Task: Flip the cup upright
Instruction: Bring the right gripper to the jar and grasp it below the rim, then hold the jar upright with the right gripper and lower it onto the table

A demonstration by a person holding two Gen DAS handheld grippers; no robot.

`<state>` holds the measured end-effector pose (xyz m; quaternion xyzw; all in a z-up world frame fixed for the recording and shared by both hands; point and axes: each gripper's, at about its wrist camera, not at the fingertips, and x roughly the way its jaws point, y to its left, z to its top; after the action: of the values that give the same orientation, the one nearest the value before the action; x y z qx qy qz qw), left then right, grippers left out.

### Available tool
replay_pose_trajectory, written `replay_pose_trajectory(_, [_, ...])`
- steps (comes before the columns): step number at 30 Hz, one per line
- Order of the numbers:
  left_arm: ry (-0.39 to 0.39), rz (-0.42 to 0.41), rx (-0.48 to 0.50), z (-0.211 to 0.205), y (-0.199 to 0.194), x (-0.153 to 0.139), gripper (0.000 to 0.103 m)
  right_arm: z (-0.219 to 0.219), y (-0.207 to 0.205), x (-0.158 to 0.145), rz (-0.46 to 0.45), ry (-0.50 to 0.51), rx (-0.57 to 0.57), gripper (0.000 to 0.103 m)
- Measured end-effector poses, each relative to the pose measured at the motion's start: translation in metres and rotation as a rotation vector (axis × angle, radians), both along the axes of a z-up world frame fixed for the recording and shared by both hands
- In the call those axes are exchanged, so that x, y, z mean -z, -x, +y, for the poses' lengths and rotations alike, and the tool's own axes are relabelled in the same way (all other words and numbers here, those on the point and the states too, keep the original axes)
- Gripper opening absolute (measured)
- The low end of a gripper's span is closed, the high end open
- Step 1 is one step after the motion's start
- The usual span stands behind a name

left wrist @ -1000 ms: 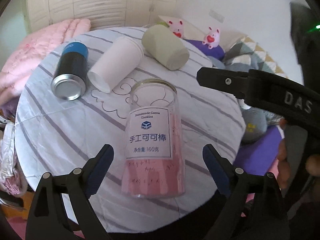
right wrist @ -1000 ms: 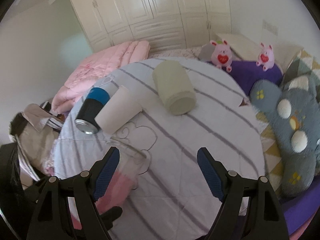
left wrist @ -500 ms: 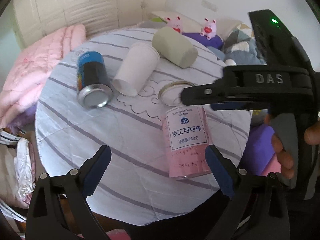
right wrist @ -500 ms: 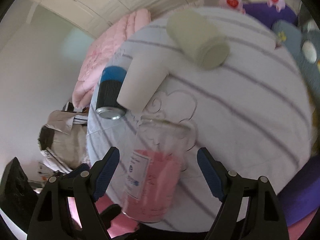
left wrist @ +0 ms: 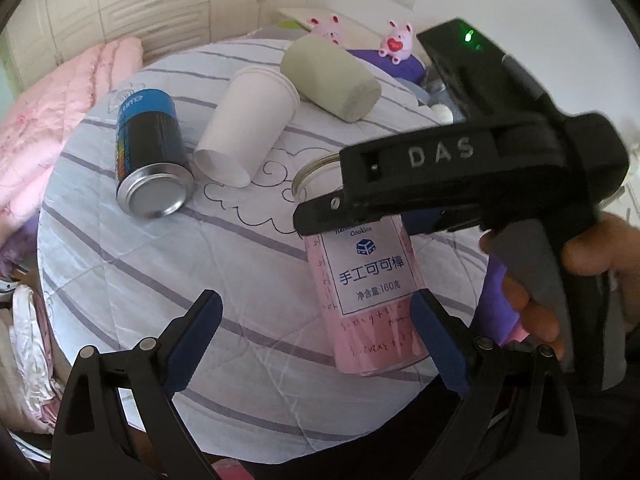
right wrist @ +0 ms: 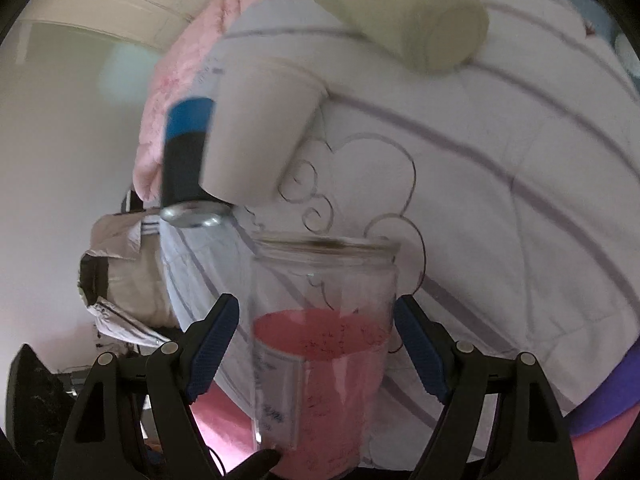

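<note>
A clear jar-like cup with a pink label [left wrist: 368, 280] lies on its side on the round striped table [left wrist: 160, 272], mouth pointing away. My right gripper [right wrist: 318, 346] is open, its blue pads on either side of the cup [right wrist: 320, 344], apart from it; its body shows in the left wrist view [left wrist: 460, 172] over the cup's mouth end. My left gripper [left wrist: 316, 340] is open and empty, just left of the cup's base.
A white paper cup [left wrist: 248, 124], a blue and black can [left wrist: 150, 152] and a grey-green cup [left wrist: 332, 76] lie on their sides at the table's far side. Pink bedding [left wrist: 48, 120] lies left, plush toys [left wrist: 396, 40] behind.
My right gripper has swung down over the lying cup so its fingers now straddle it. My left gripper has pulled back and shifted left, off the cup.
</note>
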<state>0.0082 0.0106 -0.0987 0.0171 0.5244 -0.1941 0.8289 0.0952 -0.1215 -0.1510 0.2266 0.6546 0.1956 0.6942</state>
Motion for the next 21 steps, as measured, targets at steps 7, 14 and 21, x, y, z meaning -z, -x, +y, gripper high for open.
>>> replay_pose_trajectory(7, [0.027,0.013,0.021,-0.008,-0.003,0.004,0.098,0.002,0.001,-0.004,-0.096,-0.090,-0.047,0.070])
replay_pose_trajectory(14, [0.024,-0.040,-0.031,-0.017,-0.013,0.001,0.099,0.012,0.005,-0.040,-0.333,0.011,-0.135,0.070])
replay_pose_trajectory(21, [0.064,-0.125,-0.087,-0.026,-0.022,0.011,0.100,0.013,0.008,-0.055,-0.482,0.067,-0.158,0.070])
